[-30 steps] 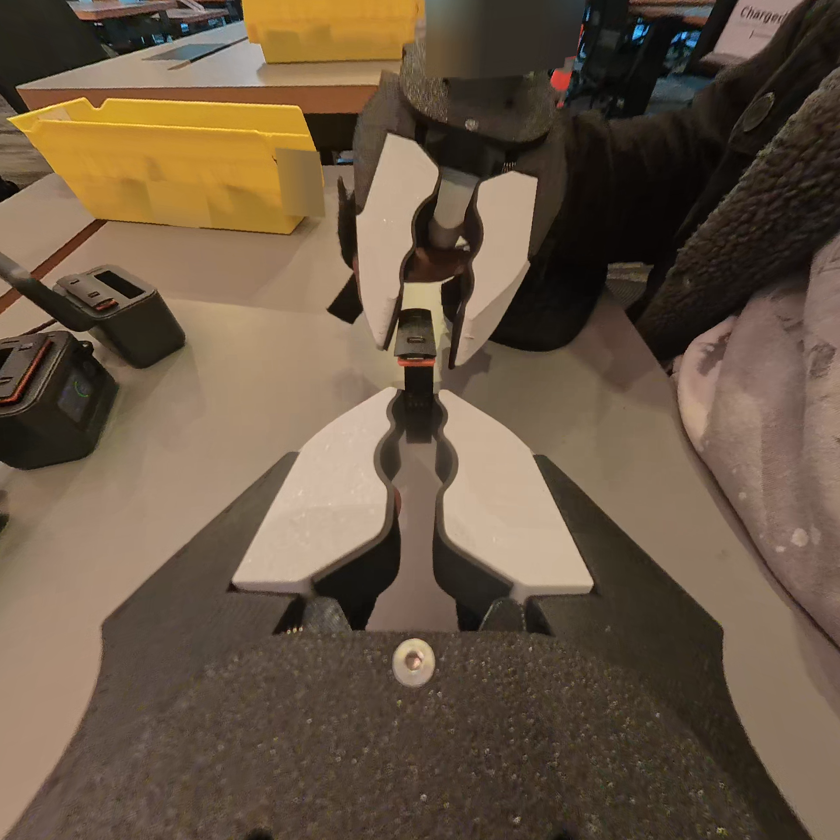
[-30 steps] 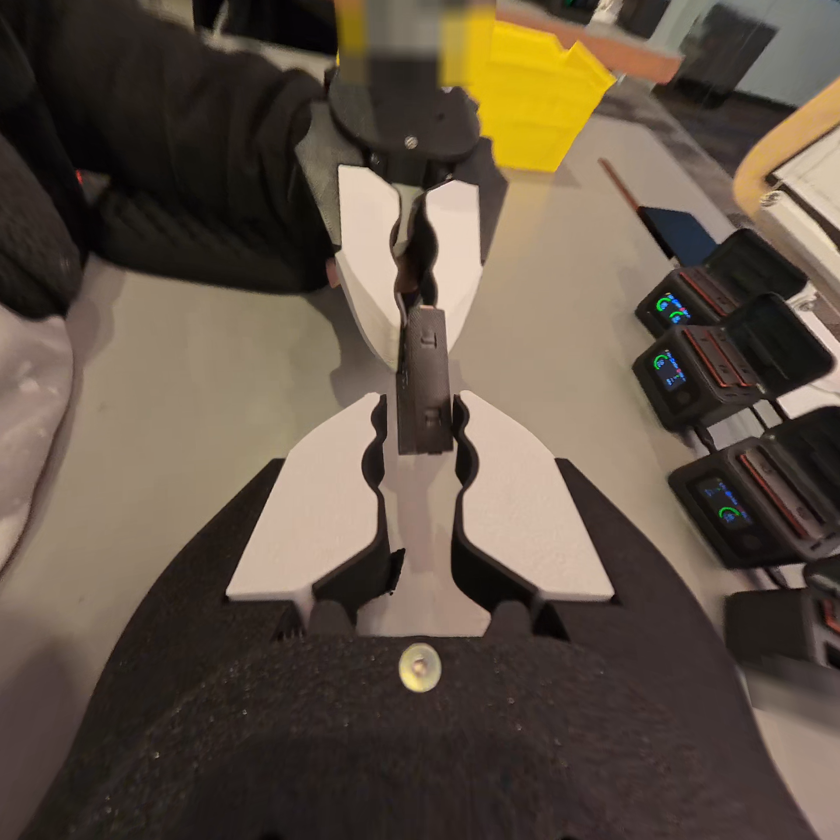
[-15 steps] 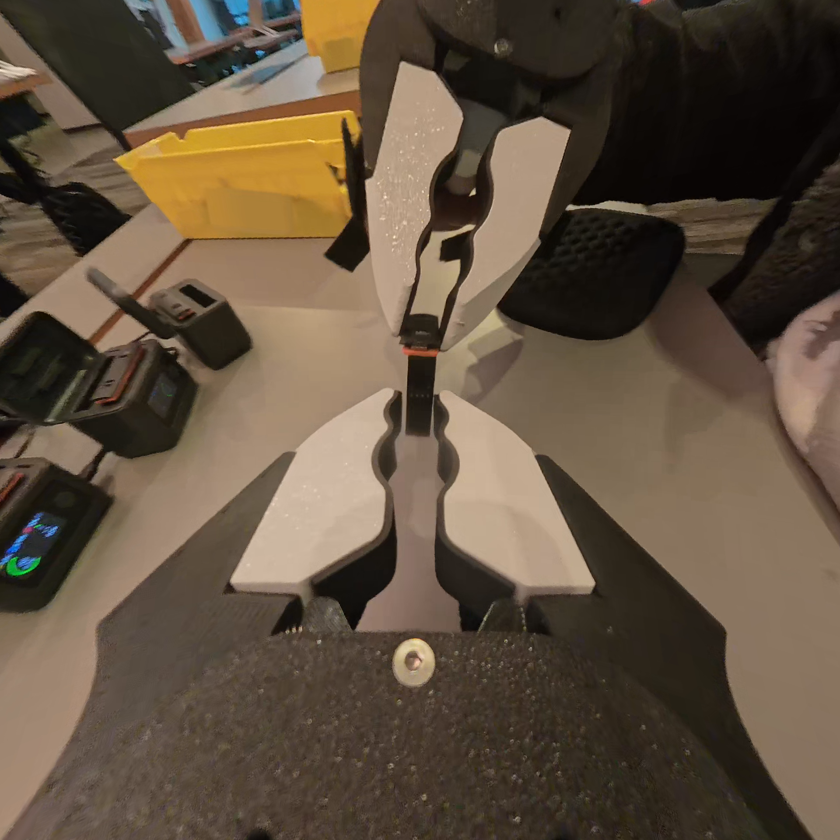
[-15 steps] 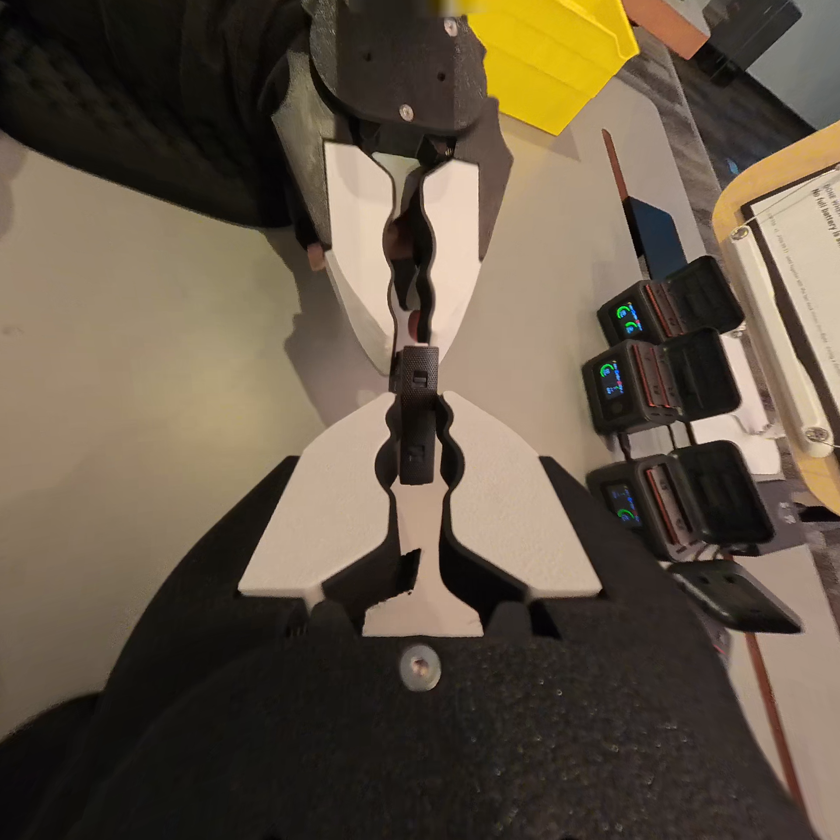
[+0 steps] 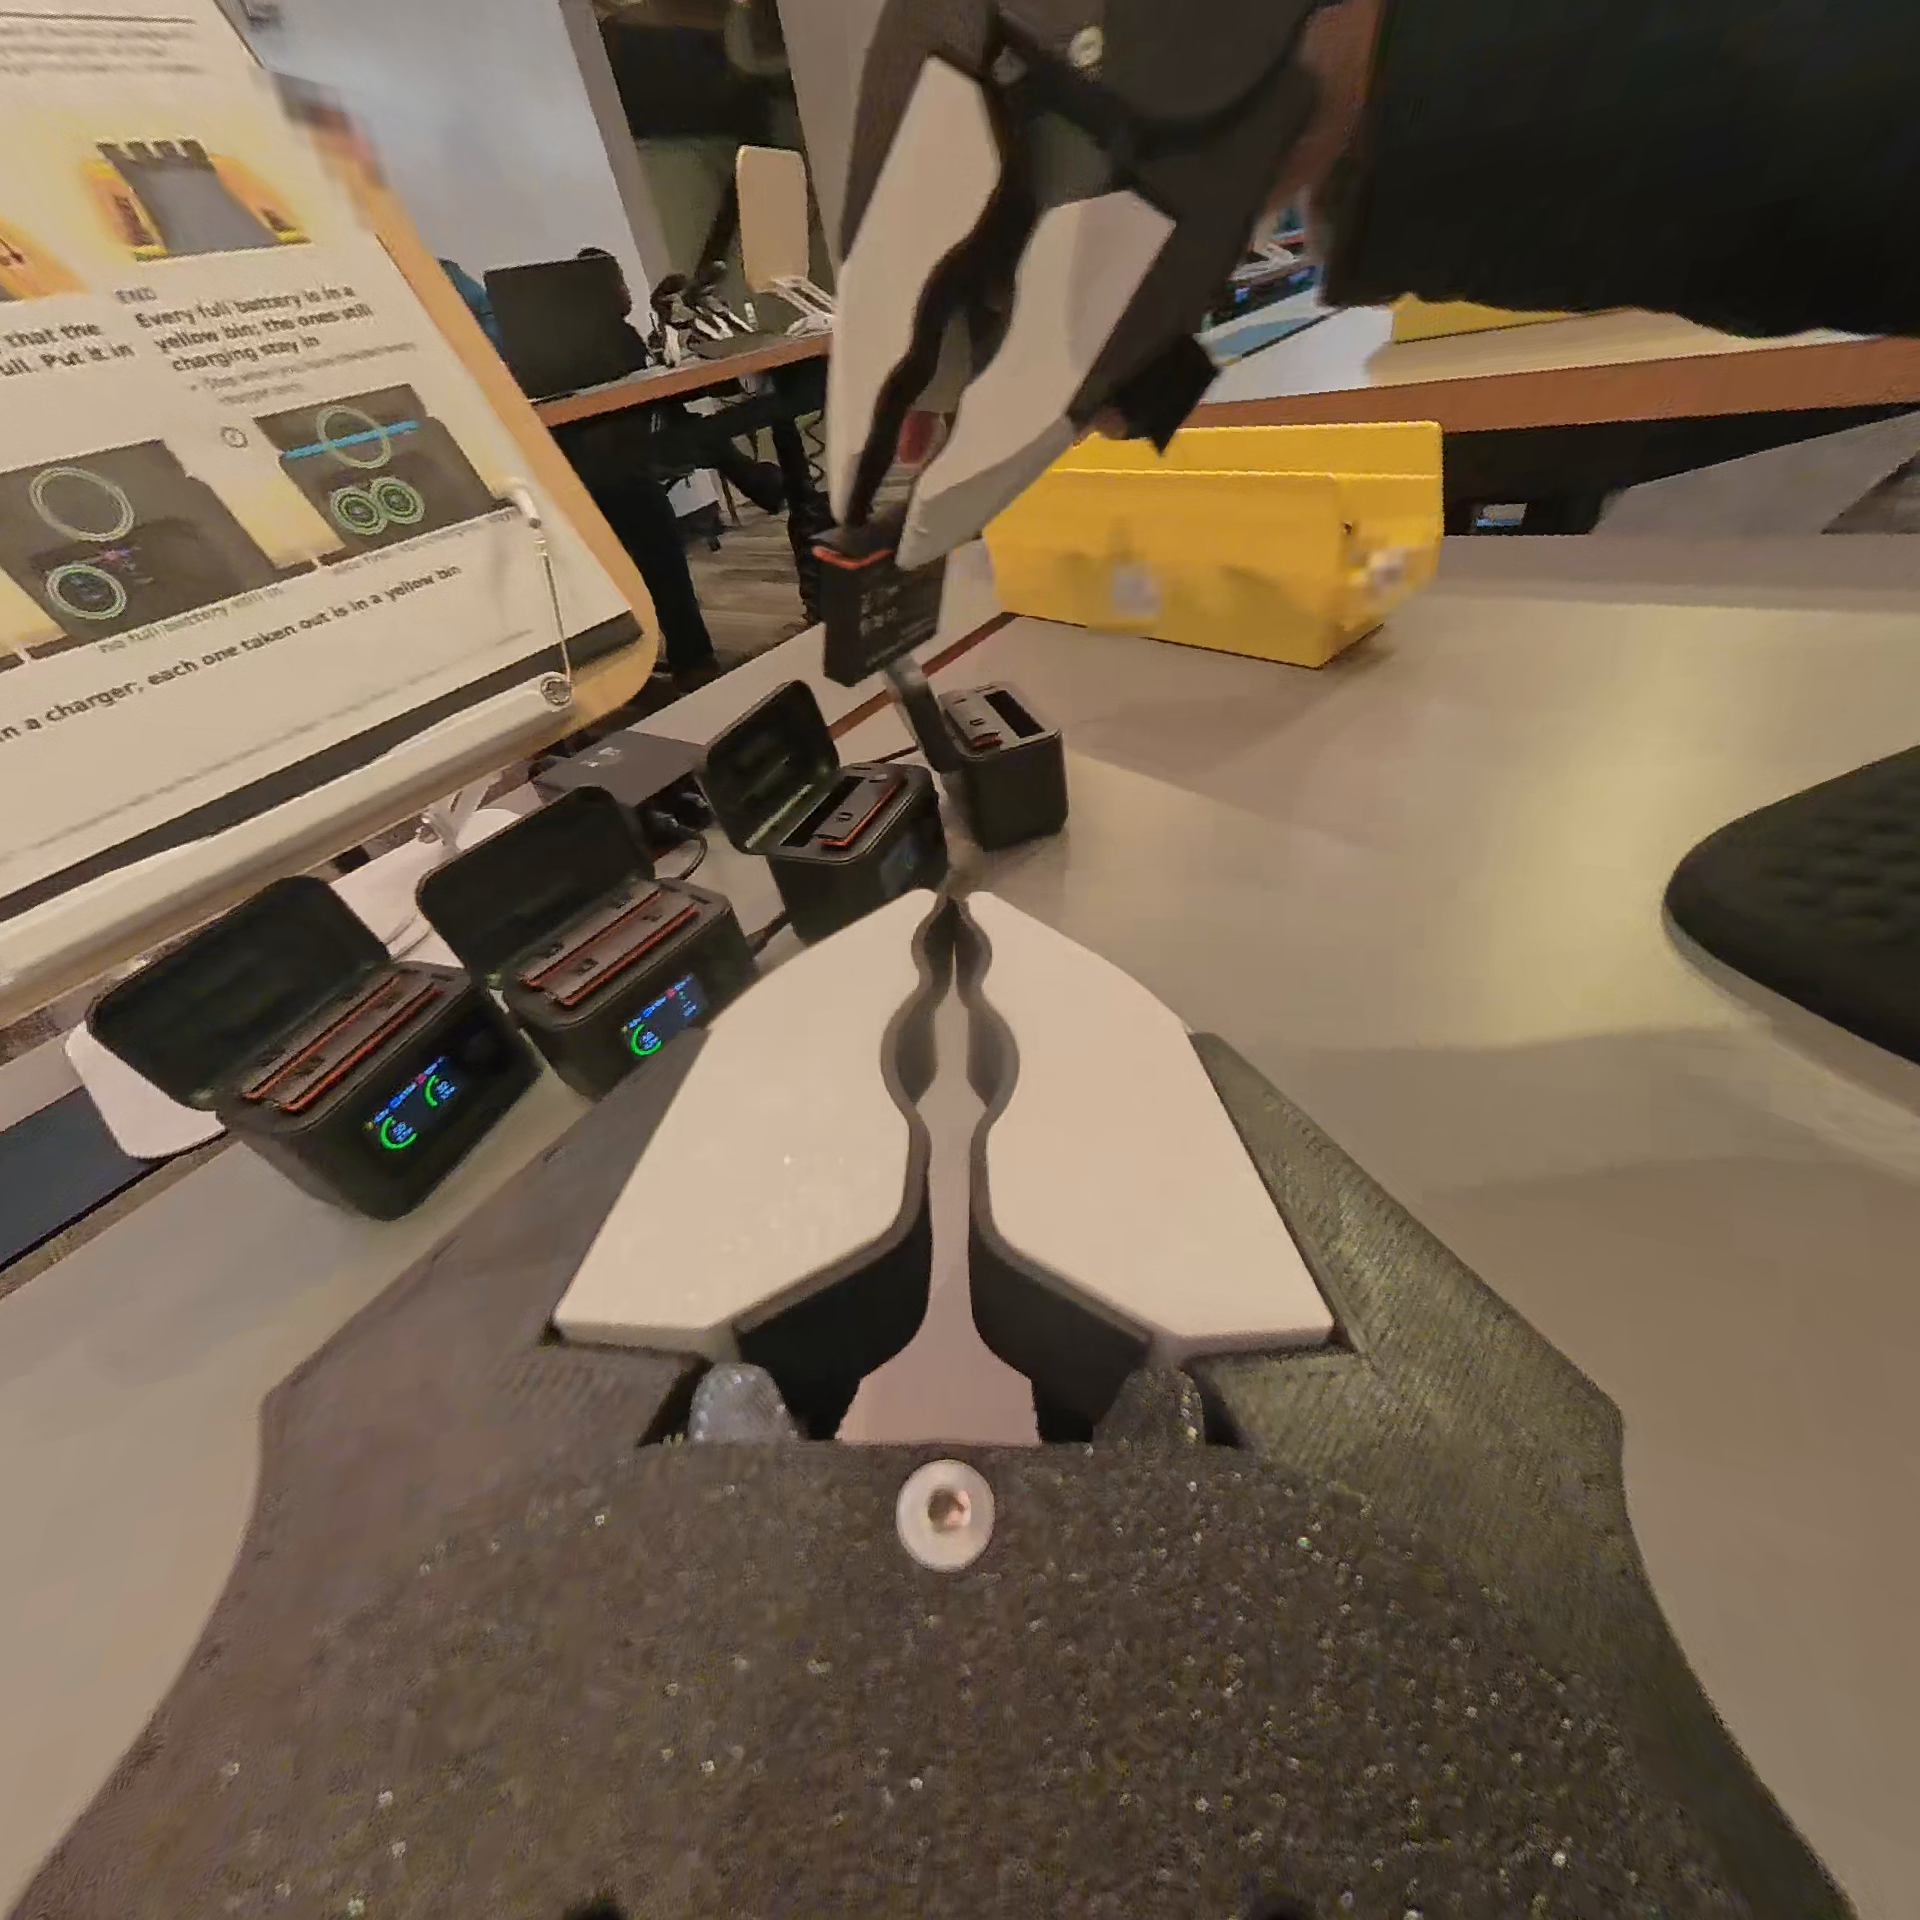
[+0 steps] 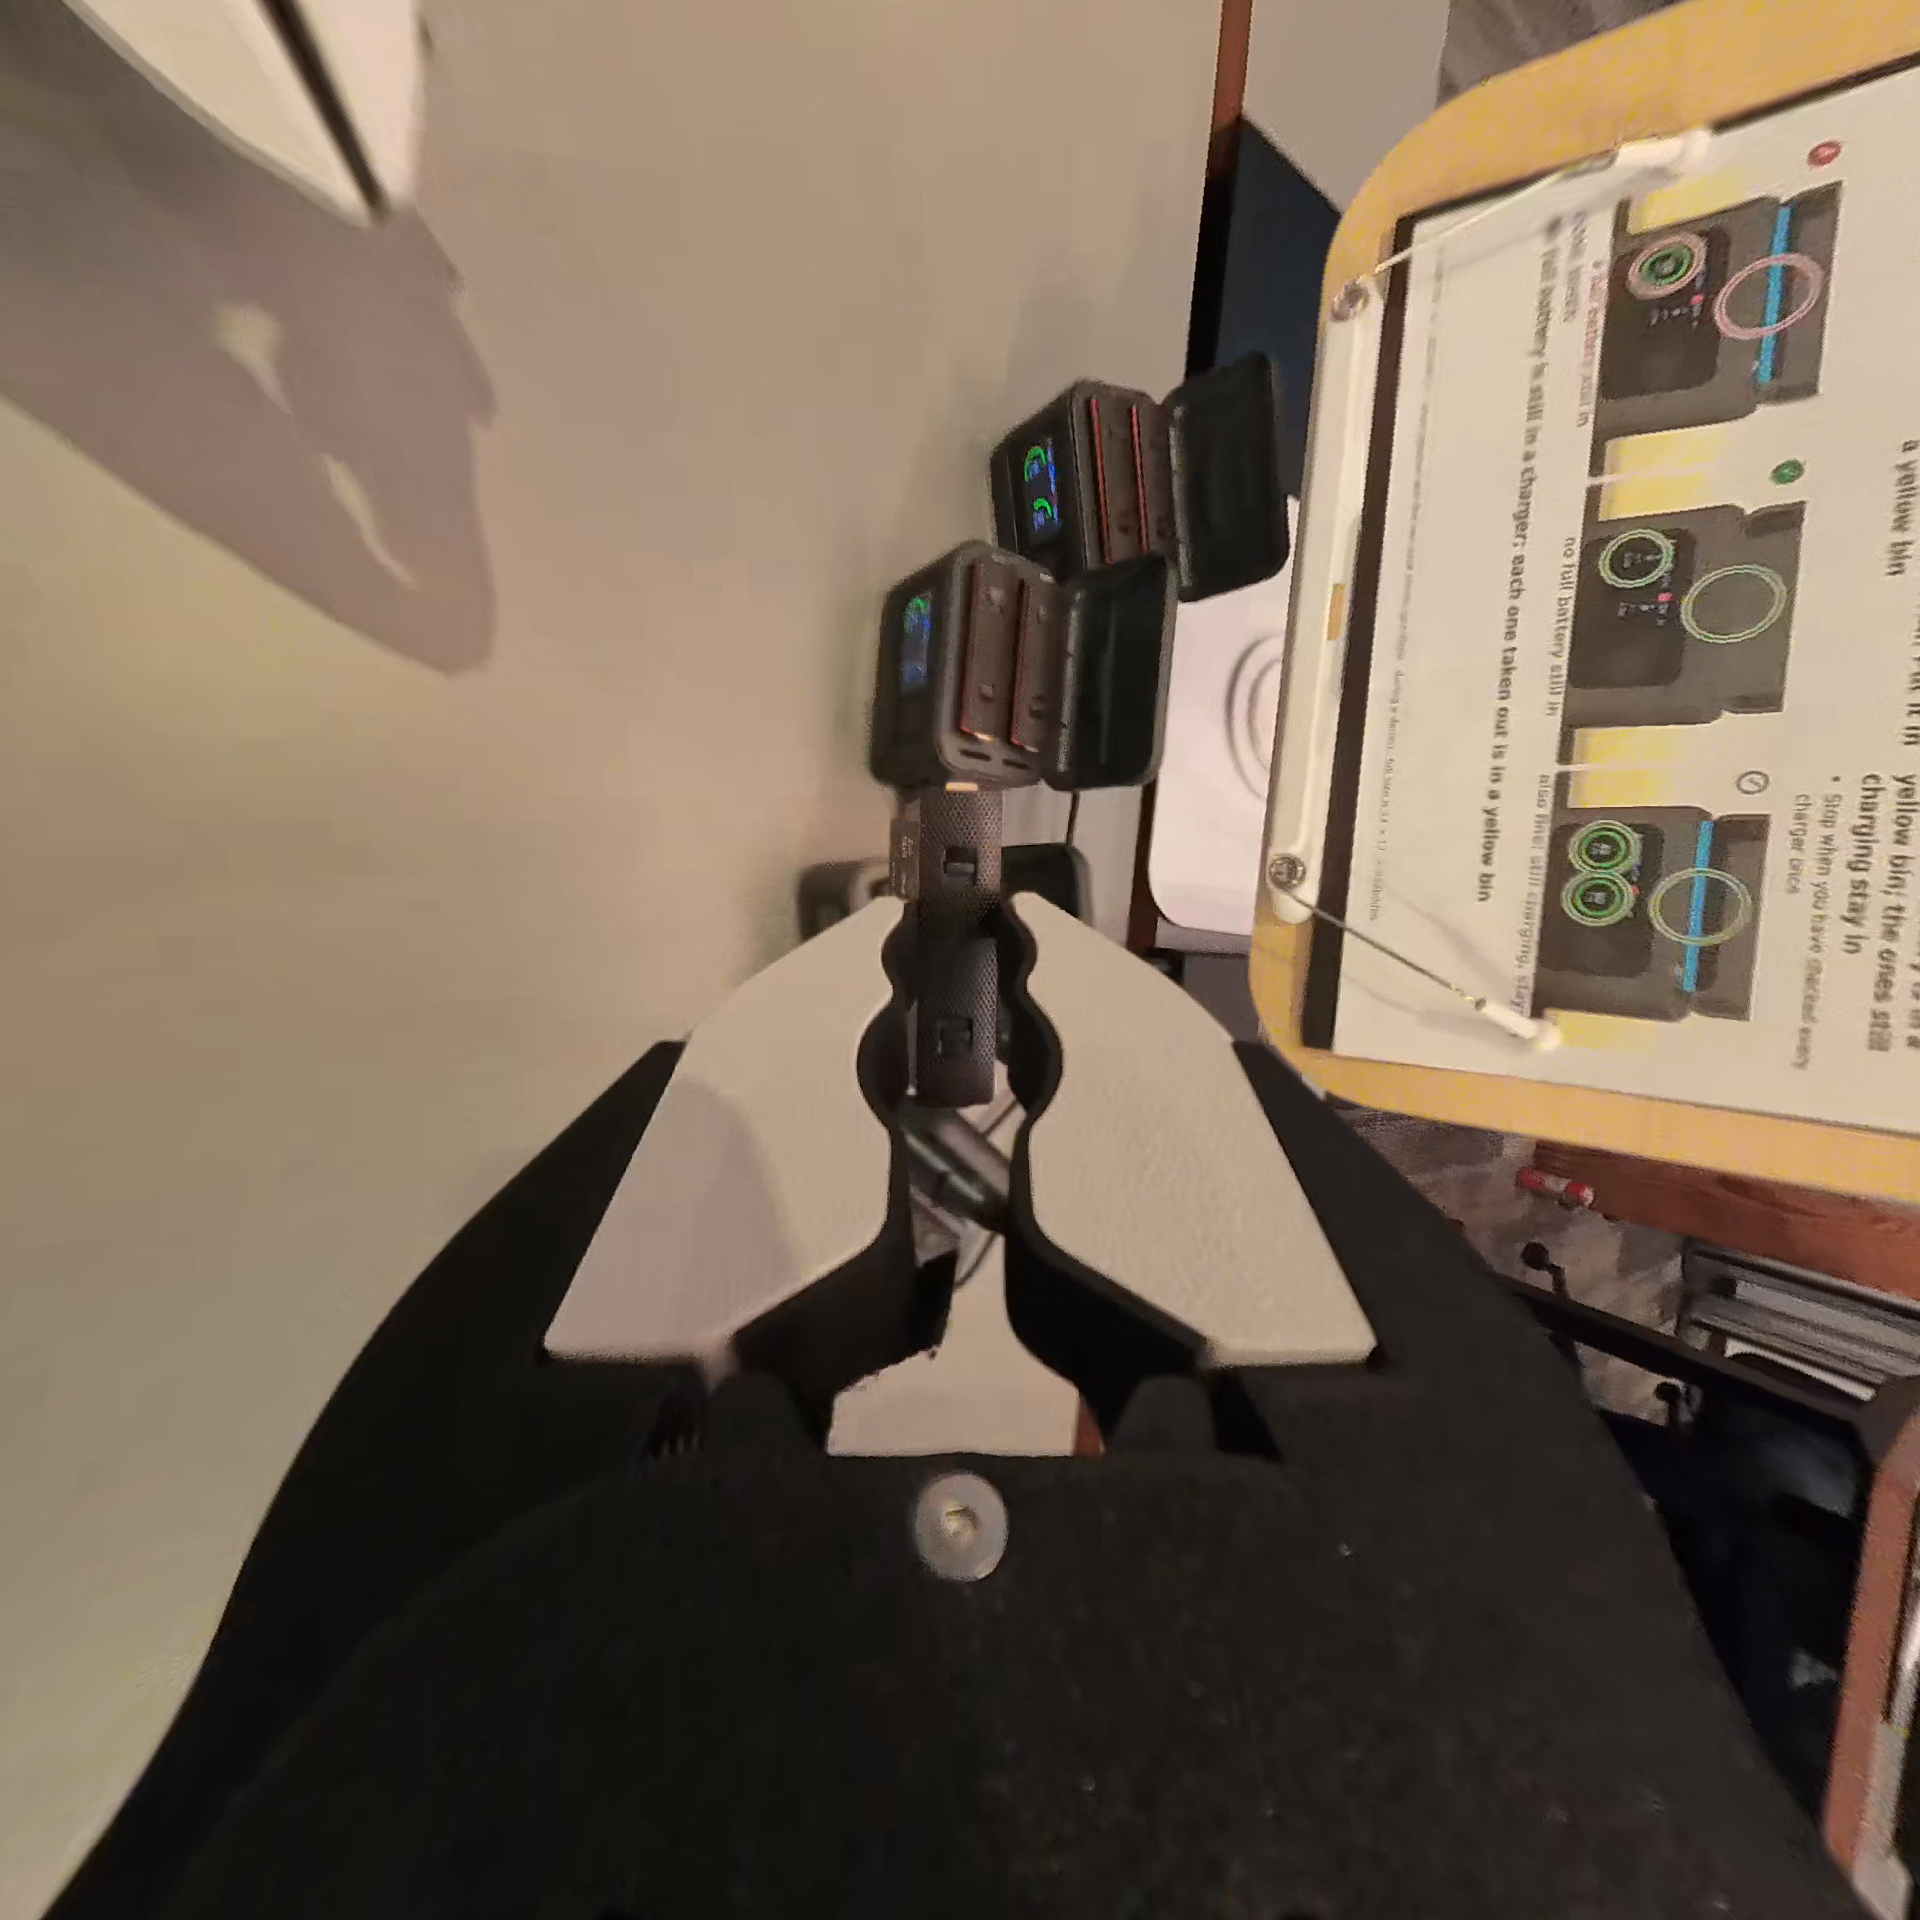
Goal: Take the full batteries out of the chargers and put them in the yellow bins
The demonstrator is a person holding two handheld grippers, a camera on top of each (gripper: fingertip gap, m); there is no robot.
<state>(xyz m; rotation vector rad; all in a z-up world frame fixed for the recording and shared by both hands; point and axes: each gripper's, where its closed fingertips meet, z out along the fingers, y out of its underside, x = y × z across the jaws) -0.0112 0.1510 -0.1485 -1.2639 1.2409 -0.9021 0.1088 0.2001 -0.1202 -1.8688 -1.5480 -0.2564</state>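
From my left wrist view, my left gripper (image 5: 948,914) has its jaws pressed together on nothing, low over the grey desk (image 5: 1455,935). My right gripper (image 5: 888,509) hangs above and ahead of it, pinching a black battery (image 5: 881,608) with an orange band by its top end, so the battery's long axis points down toward the chargers (image 5: 582,966) lined up on the left. The yellow bin (image 5: 1216,540) sits beyond and to the right of the battery, well apart from it; I judge my right gripper the nearer one, so the coming move is a carry rightward and away over the bin's rim. Half a second ago both pairs of jaws were on this battery, tip to tip; now my left has let go and dropped away. From my right wrist view, which is rolled on its side, the battery (image 6: 951,935) lies lengthwise between my right jaws, its far end sticking out past the tips toward an open charger (image 6: 966,665). A propped instruction board (image 6: 1621,582) fills the right. The left gripper, in front of me before, is only a blurred white edge at top left.
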